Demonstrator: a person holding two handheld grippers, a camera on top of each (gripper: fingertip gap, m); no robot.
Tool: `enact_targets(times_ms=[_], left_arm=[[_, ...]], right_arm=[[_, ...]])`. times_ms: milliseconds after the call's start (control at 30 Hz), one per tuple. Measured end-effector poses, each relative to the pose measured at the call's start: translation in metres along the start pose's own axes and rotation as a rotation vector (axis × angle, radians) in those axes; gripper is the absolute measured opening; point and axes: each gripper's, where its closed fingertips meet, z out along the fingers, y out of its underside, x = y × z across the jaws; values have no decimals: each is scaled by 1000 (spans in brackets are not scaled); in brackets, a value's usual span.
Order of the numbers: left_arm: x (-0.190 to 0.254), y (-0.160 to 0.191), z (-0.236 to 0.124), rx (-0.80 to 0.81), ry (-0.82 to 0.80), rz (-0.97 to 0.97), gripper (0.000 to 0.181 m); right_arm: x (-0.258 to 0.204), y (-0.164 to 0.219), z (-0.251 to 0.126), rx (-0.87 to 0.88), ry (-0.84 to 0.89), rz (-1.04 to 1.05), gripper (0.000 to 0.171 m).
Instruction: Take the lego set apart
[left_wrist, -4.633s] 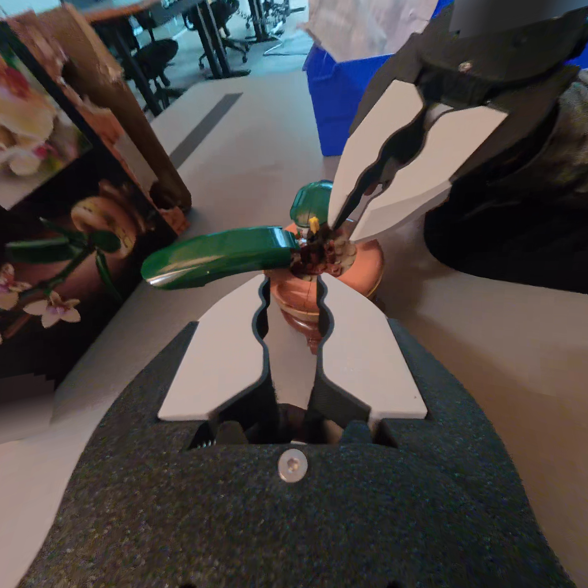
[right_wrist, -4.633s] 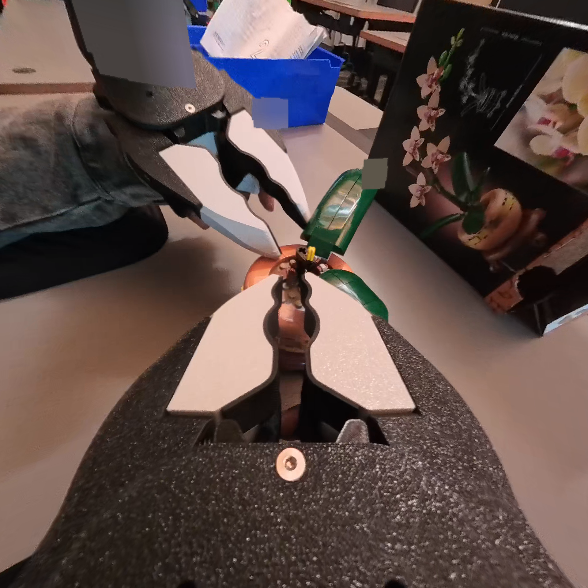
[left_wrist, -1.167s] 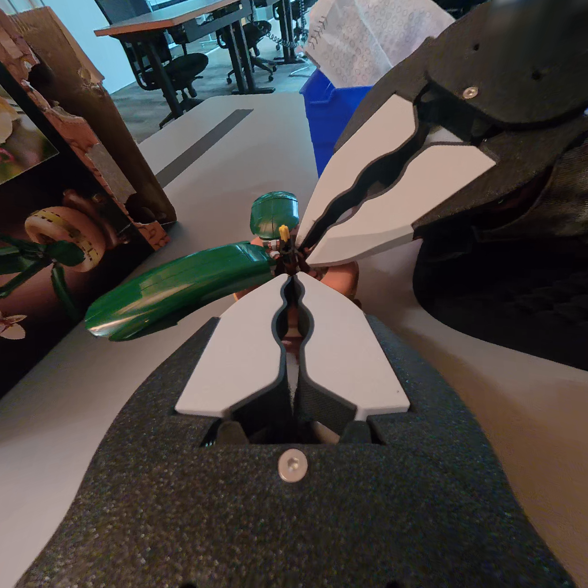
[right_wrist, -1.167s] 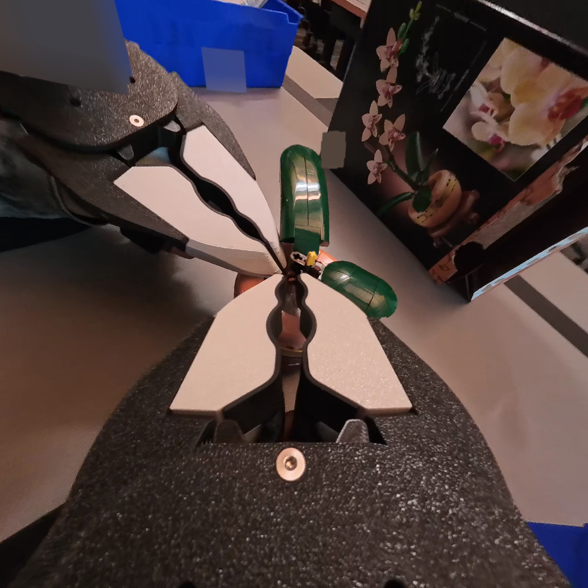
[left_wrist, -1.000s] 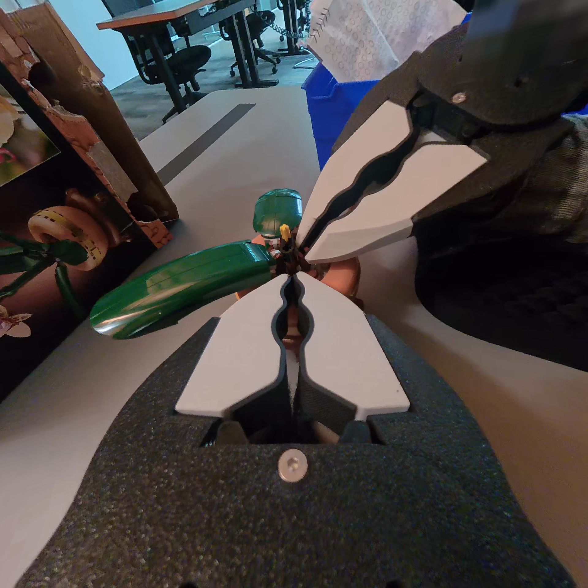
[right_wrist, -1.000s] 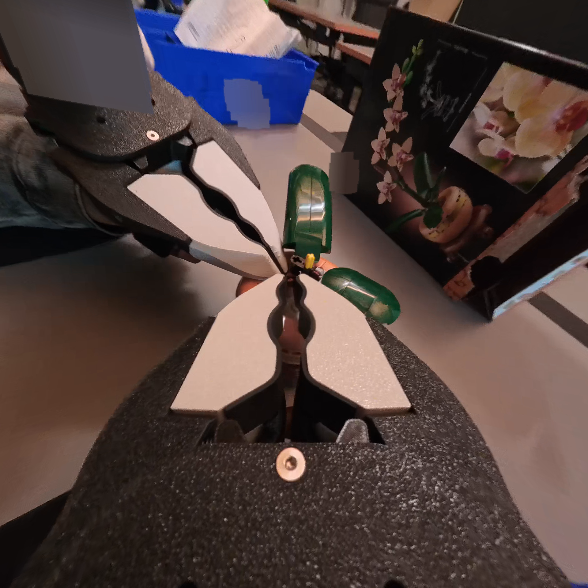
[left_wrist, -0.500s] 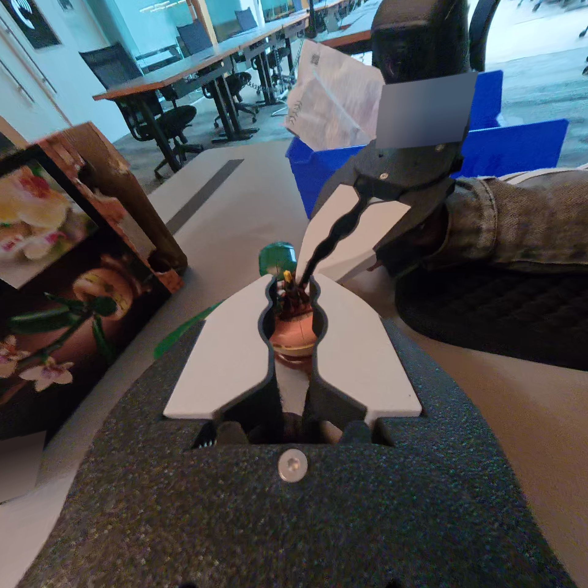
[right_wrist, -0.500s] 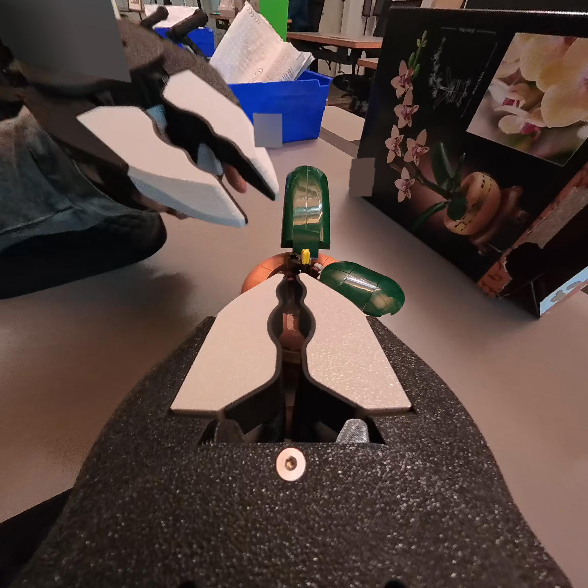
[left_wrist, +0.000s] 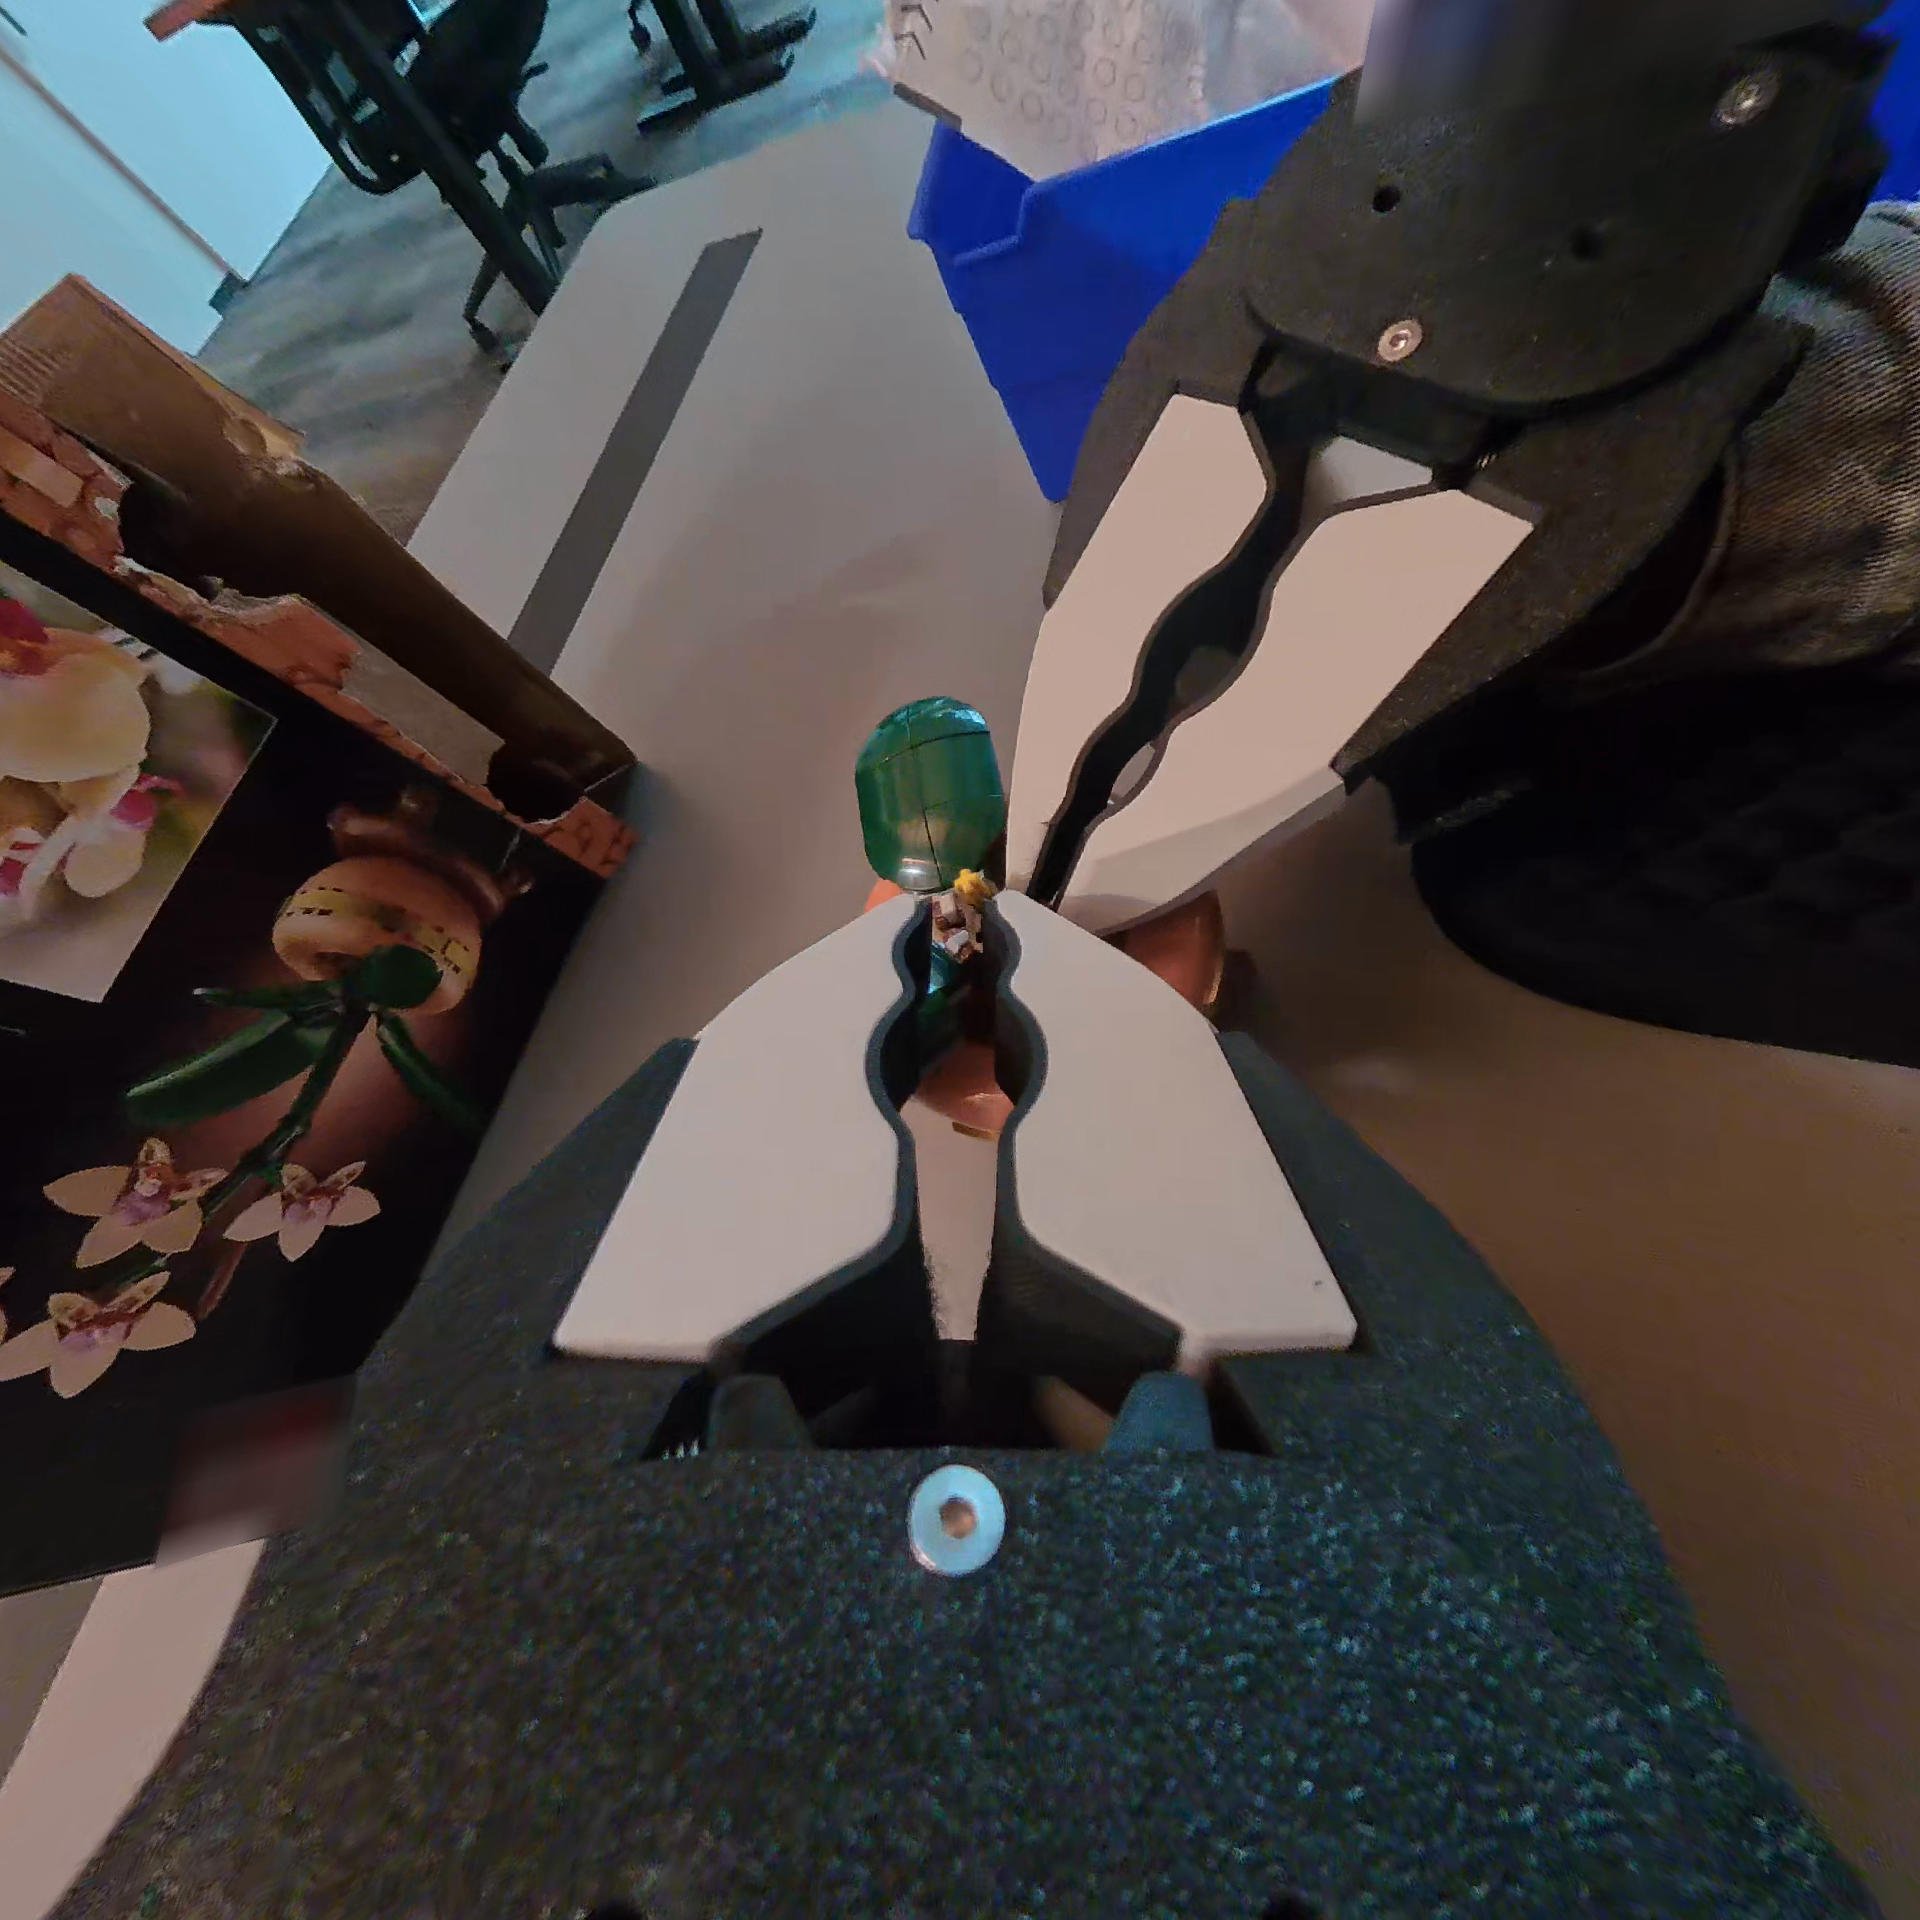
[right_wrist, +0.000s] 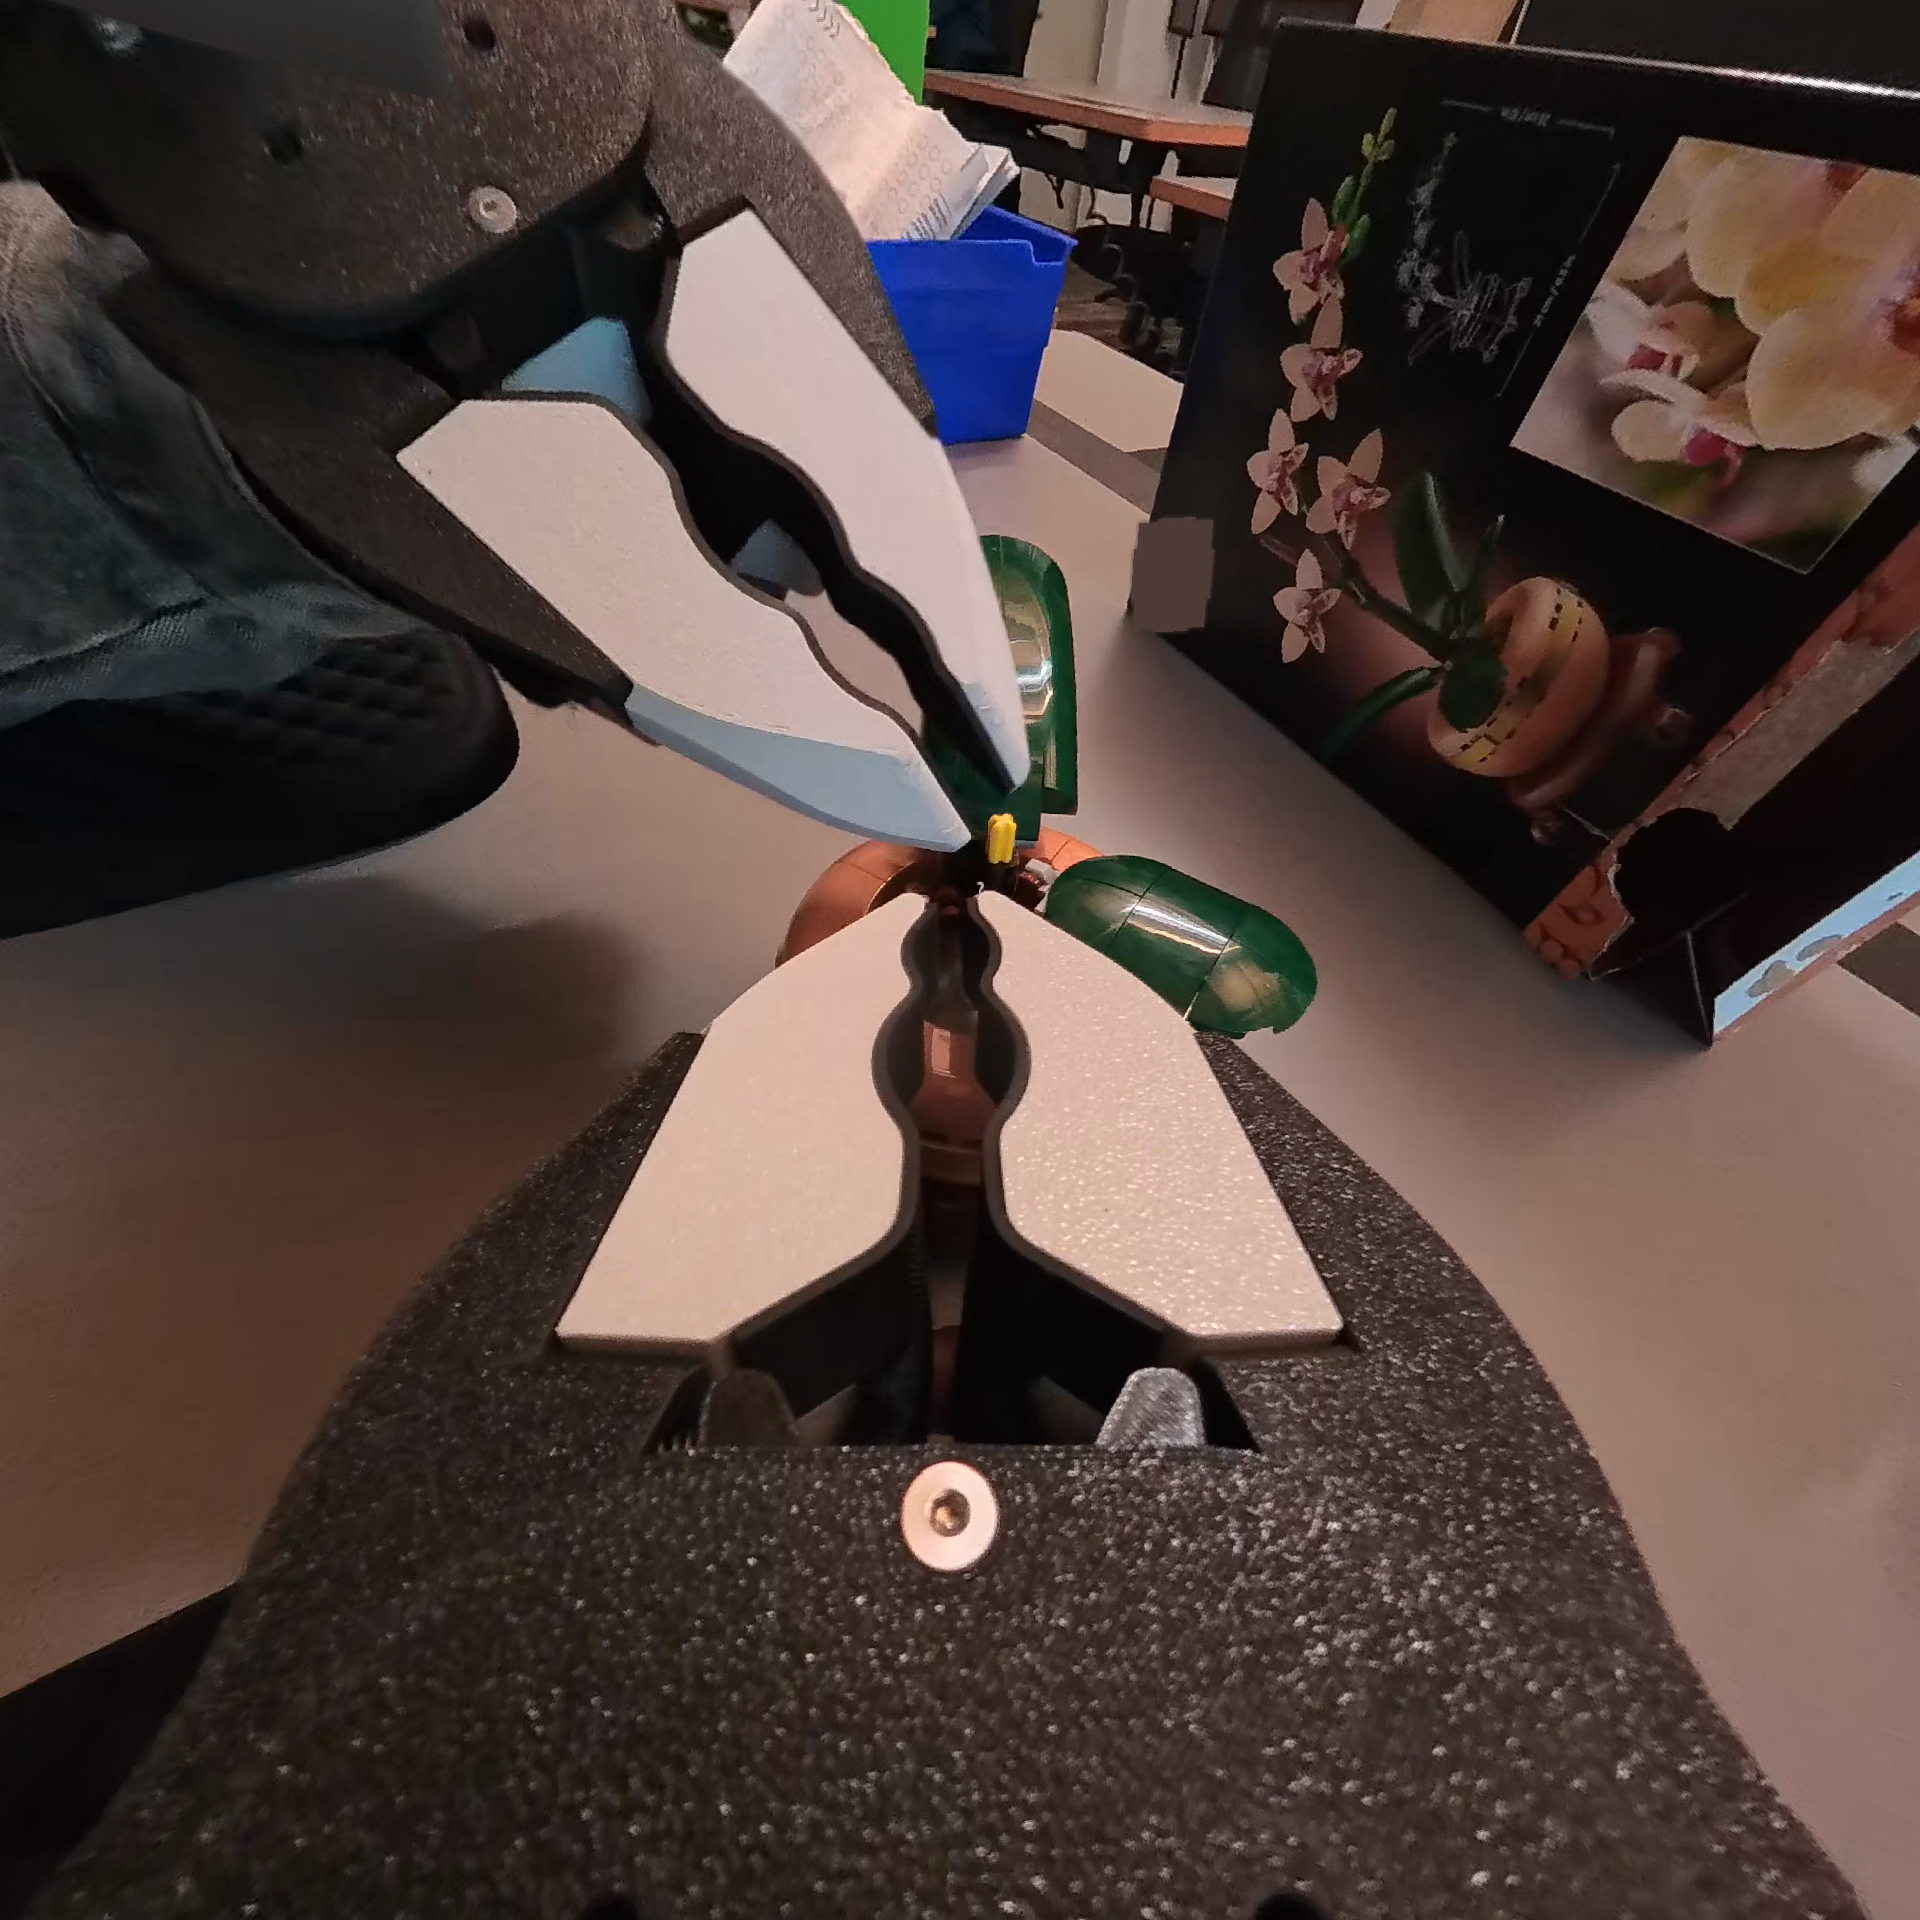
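We are working on the smooth grey tabletop (right_wrist: 312, 1091), where the lego set (right_wrist: 940, 1060), a rounded brown pot, is standing upright. Its glossy green leaves (right_wrist: 1184, 940) are pointing toward twelve and three o'clock. Our right hand-held gripper (right_wrist: 954, 912) is pinching the pot; our left hand-held gripper (left_wrist: 961, 914) is pinching its yellow-tipped stem (right_wrist: 1000, 837).

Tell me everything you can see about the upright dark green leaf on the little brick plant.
The upright dark green leaf is glossy plastic with a rounded tip, built from several curved segments with visible seams. It stands nearly vertical above the brown pot, its base by a small yellow peg. The left gripper partly hides it, tips at its base; actual contact is unclear.
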Motion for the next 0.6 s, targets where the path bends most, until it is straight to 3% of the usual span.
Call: enact_targets(times_ms=[233, 600], left_arm=[[5, 3, -1, -74, 96, -3, 10], [7, 8, 4, -394, 380, -111, 9]], right_arm=[[0, 0, 0, -8, 19, -20, 3], [0, 0, 0, -27, 40, -18, 3]])
